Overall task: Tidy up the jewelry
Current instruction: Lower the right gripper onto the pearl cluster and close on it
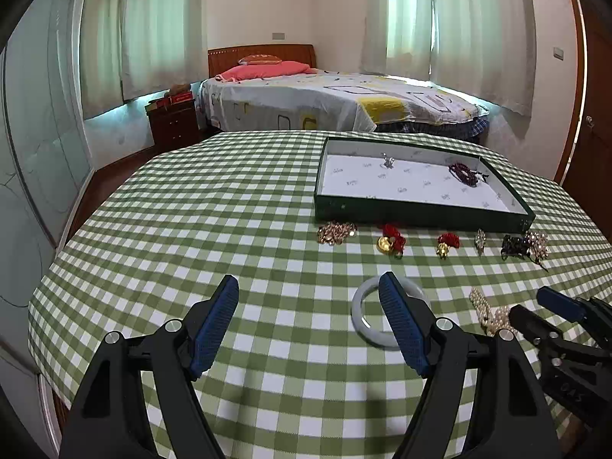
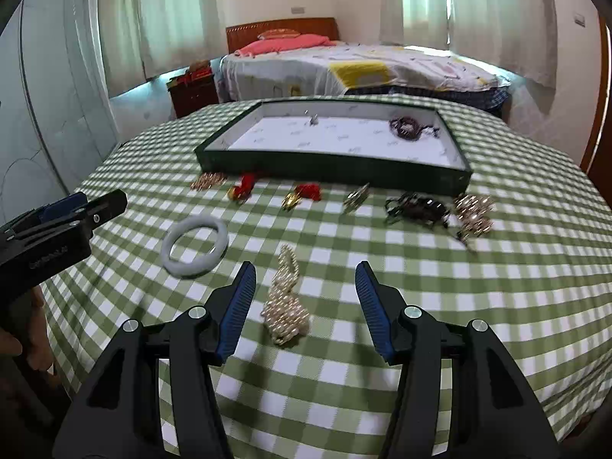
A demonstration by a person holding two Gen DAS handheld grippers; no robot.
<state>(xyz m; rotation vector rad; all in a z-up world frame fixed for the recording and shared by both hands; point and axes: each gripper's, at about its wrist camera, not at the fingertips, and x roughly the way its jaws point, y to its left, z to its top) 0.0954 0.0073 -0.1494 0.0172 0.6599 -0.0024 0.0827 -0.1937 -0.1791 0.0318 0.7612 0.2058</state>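
A dark green tray point(image 1: 417, 211) point(image 2: 332, 170) with a white lining sits on the checked table; a dark red bead bracelet point(image 1: 464, 173) point(image 2: 405, 127) and a small silver piece point(image 1: 388, 161) point(image 2: 313, 118) lie in it. In front of it lie several jewelry pieces in a row. A pale jade bangle point(image 1: 363, 315) point(image 2: 193, 246) and a pearl necklace point(image 1: 489, 311) point(image 2: 285, 306) lie nearer. My left gripper point(image 1: 308, 287) is open, its right finger over the bangle. My right gripper point(image 2: 306, 273) is open, with the pearl necklace between its fingers.
The row holds a gold bead bracelet point(image 1: 336, 232), two red-corded gold charms point(image 1: 392, 241) point(image 1: 447, 244), a brooch point(image 1: 480, 239), a black piece point(image 1: 514, 246) and a crystal piece point(image 1: 537, 243). A bed point(image 1: 325, 95) stands beyond the table.
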